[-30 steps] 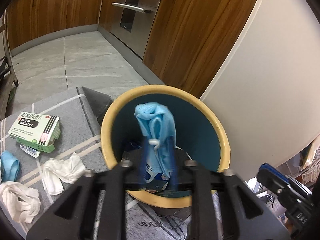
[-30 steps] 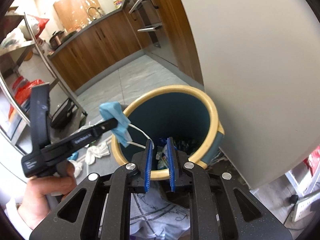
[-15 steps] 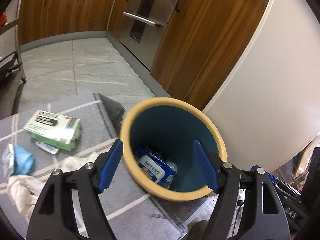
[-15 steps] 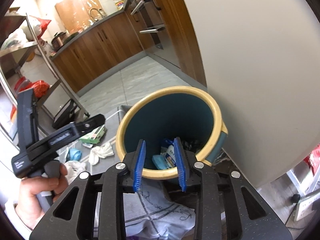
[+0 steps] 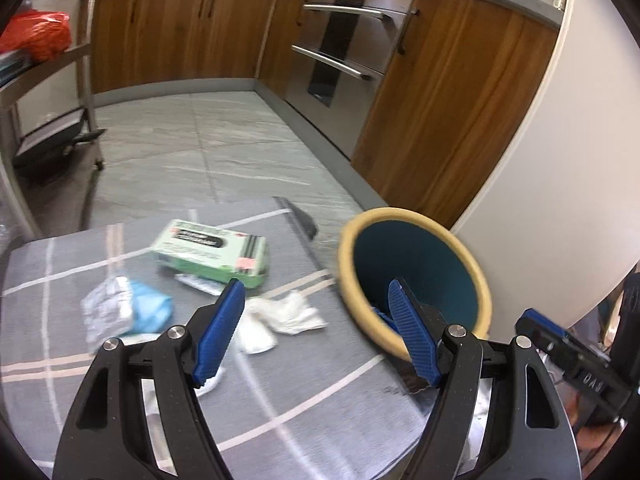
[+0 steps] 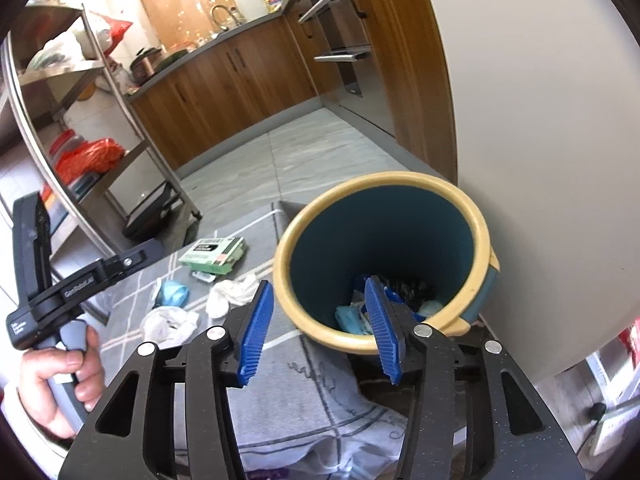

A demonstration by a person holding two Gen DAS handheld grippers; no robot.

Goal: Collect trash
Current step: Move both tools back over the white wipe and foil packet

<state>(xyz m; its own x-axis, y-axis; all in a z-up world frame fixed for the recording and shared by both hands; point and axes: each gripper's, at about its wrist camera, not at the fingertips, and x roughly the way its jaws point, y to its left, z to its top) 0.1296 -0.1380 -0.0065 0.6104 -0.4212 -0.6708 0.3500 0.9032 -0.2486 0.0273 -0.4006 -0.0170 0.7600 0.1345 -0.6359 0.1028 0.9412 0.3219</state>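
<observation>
The blue mask has dropped into the bin (image 6: 384,248). Left gripper (image 5: 316,332), its jaws just opened and empty, should descend squarely over the crumpled tissue (image 5: 280,316) mid-mat.

Left wrist view: looks forward and down over the grey cloth (image 5: 304,400), bin (image 5: 352,264) at right. Right wrist view: close above the bin (image 6: 384,182), looking down into it. Shared: bin, green box (image 5: 212,252), crumpled tissues (image 5: 280,316).
</observation>
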